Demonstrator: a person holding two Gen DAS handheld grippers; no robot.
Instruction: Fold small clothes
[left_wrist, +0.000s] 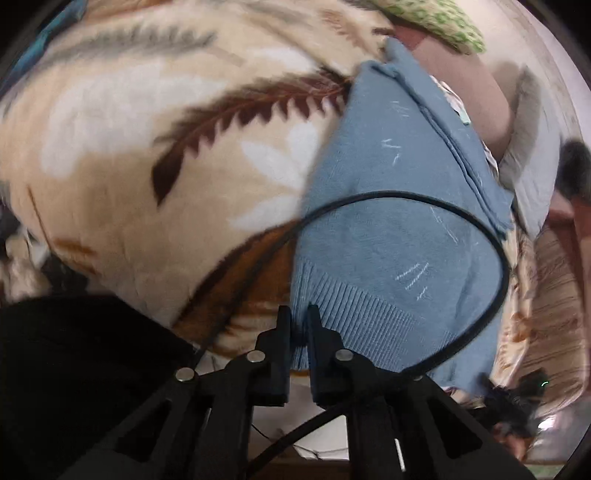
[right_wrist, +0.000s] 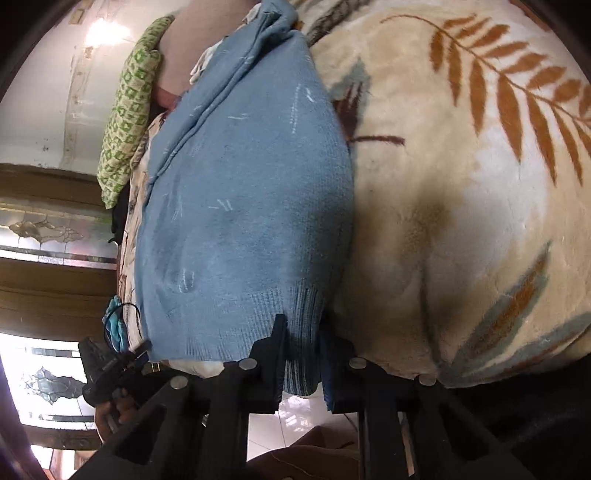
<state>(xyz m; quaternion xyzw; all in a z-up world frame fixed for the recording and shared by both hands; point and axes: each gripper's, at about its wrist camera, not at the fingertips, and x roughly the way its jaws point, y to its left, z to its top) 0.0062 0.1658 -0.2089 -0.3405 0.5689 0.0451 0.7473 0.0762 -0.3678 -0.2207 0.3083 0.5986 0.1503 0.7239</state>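
A small blue knitted sweater (left_wrist: 399, 206) lies lengthwise on a cream blanket (left_wrist: 147, 122) with leaf prints. My left gripper (left_wrist: 298, 317) is shut on one corner of the sweater's ribbed hem. In the right wrist view the same sweater (right_wrist: 243, 206) lies on the blanket (right_wrist: 461, 206), and my right gripper (right_wrist: 301, 332) is shut on the other corner of its ribbed hem. The far end of the sweater is bunched with a folded edge running along one side.
A green patterned cloth (right_wrist: 129, 107) and a pink cushion (left_wrist: 469, 85) lie beyond the sweater's far end. A black cable (left_wrist: 495, 243) loops over the sweater in the left wrist view. The left gripper (right_wrist: 107, 365) shows by the bed edge. Wooden panels with glass (right_wrist: 44, 229) stand behind.
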